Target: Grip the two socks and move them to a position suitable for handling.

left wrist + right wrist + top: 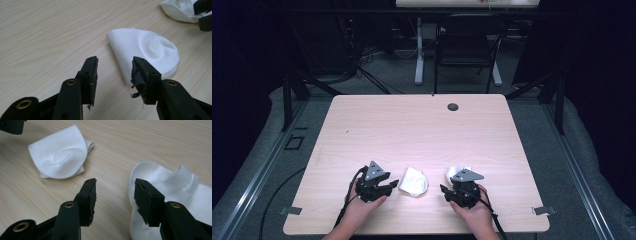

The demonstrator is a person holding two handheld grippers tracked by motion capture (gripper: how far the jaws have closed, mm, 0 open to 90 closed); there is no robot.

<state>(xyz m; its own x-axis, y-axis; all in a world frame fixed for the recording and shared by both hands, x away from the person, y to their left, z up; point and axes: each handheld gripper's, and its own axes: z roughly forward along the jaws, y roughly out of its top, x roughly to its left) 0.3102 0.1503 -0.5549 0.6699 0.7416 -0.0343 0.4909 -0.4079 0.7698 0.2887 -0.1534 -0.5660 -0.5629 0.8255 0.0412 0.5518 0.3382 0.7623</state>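
A folded white sock point(413, 181) point(147, 51) point(61, 153) lies on the wooden table near its front edge, between my two grippers. My left gripper point(389, 184) point(115, 68) is open just left of it, its right jaw over the sock's near corner, nothing pinched. A second white sock point(454, 171) point(178, 10) point(170, 187) with a ribbed cuff lies flat further right. My right gripper point(449, 187) point(115, 188) hovers open at that sock's rounded edge, one jaw over the fabric and the other over bare wood.
The light wooden table point(412, 125) has a round cable hole point(453, 106) near its far edge. A black chair point(467, 45) and a white desk leg point(419, 55) stand on the floor beyond. Both hands rest near the front edge.
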